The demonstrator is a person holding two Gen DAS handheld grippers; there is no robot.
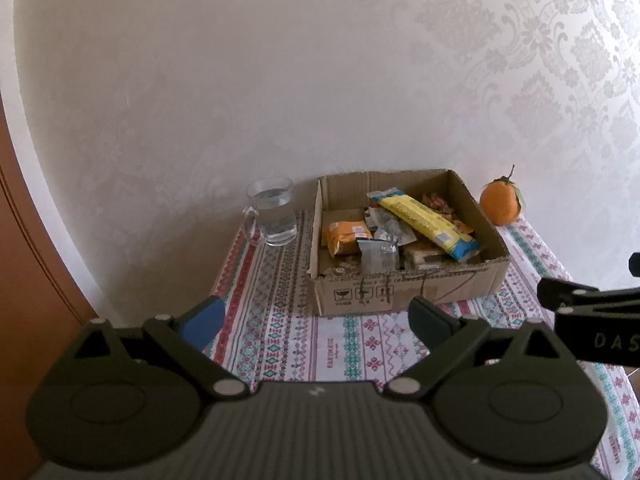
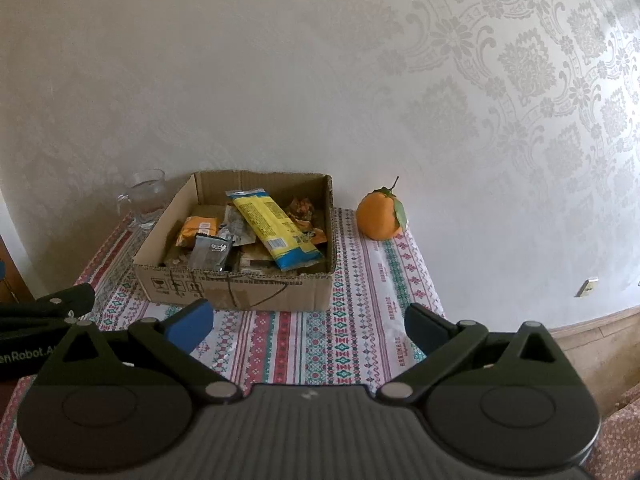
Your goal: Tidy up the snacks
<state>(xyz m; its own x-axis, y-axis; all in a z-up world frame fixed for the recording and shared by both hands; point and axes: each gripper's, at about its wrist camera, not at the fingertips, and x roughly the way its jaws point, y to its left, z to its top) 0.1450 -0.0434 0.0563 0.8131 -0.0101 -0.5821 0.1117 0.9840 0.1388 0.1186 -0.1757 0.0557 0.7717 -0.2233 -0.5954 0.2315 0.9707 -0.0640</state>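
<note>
An open cardboard box point(image 1: 404, 288) point(image 2: 240, 290) stands on the patterned tablecloth near the wall. It holds several snack packs: a long yellow and blue pack point(image 1: 428, 220) point(image 2: 276, 228) on top, an orange pack point(image 1: 346, 236) point(image 2: 198, 230) and a grey foil pack point(image 1: 376, 254) point(image 2: 210, 254). My left gripper point(image 1: 316, 320) is open and empty, held above the table in front of the box. My right gripper point(image 2: 308, 324) is open and empty, also in front of the box. Part of the right gripper point(image 1: 592, 312) shows at the right edge of the left wrist view.
A glass mug of water point(image 1: 274, 212) point(image 2: 146, 198) stands left of the box. An orange with a leaf point(image 1: 500, 202) point(image 2: 380, 214) sits right of the box. The wallpapered wall is right behind them. A wooden door point(image 1: 36, 272) is at the left.
</note>
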